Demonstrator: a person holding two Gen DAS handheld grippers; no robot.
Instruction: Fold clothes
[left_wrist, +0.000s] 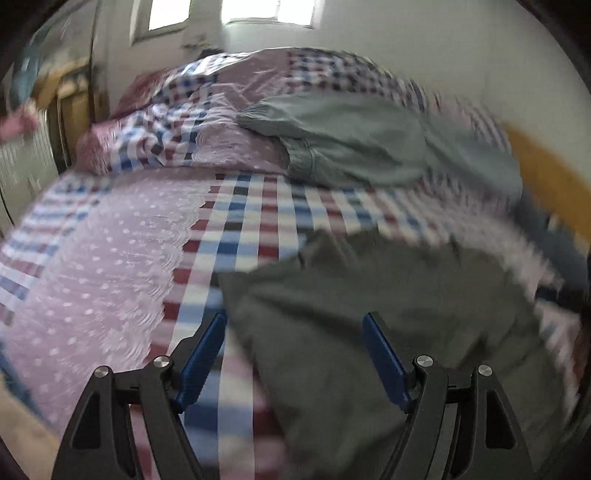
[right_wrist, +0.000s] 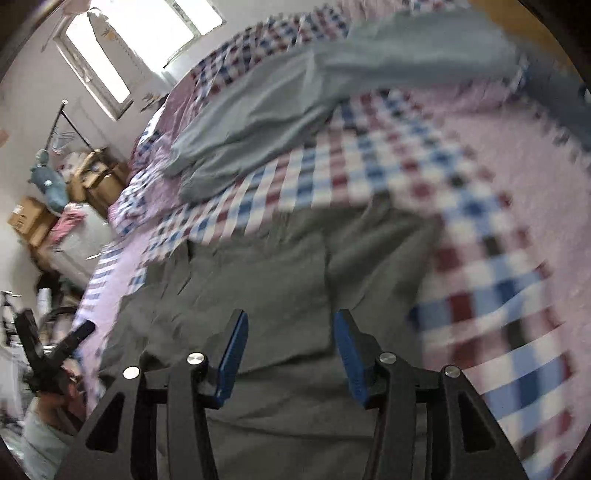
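The dark grey garment (right_wrist: 280, 295) lies flat on the checked bedspread (right_wrist: 480, 206), directly under and ahead of the right gripper (right_wrist: 290, 332), whose jaws stand spread and empty. The left gripper (left_wrist: 295, 332), jaws also spread, hovers at the garment's left edge (so either could pinch first). A 2nd, lighter grey garment (left_wrist: 369, 147) lies well beyond it.

Both left gripper (left_wrist: 295, 325) and right gripper (right_wrist: 291, 325) gape (fingers empty).
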